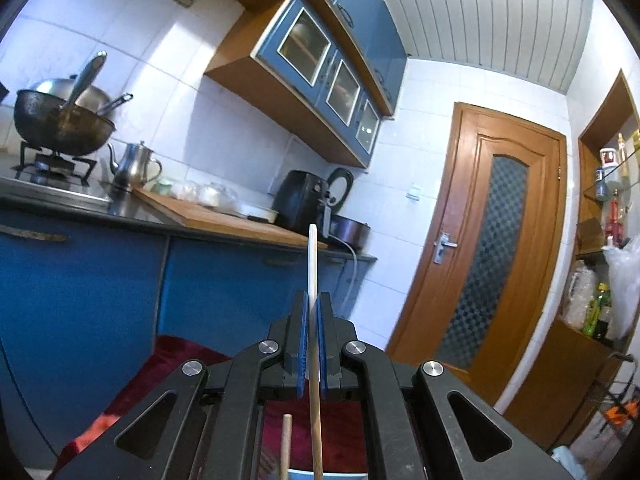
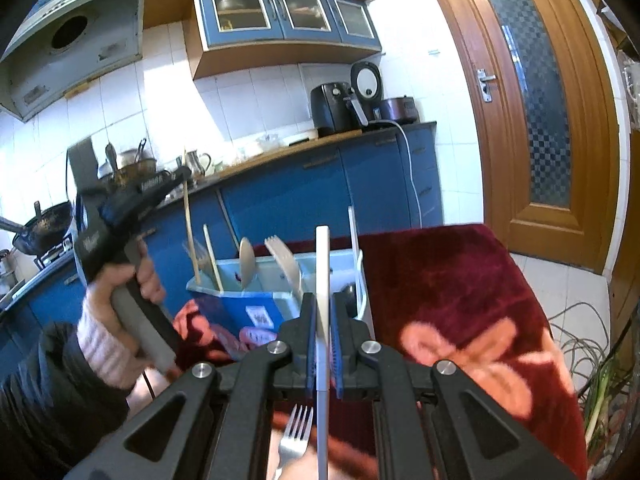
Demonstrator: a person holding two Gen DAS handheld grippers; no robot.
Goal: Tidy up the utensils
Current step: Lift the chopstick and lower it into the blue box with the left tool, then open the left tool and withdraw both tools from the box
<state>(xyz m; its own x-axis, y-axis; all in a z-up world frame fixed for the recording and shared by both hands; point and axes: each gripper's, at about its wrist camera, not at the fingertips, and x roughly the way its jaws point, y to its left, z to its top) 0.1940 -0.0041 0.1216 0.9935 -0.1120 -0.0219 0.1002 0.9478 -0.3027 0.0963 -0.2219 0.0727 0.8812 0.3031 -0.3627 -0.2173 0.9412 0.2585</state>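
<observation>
While the blue utensil caddy (image 2: 256,312) on the red blanket (image 2: 448,280) already holds spoons and chopsticks, sorting looks partly done: left gripper (image 1: 313,300) clamps a chopstick (image 1: 313,256), right gripper (image 2: 323,300) clamps a white flat handle (image 2: 322,264); one fork (image 2: 295,436) lies unsorted.

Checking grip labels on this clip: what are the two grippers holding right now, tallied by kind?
Chopstick: 1, clamped in the left gripper
White flat stick: 1, clamped in the right gripper
Total: 2
</observation>
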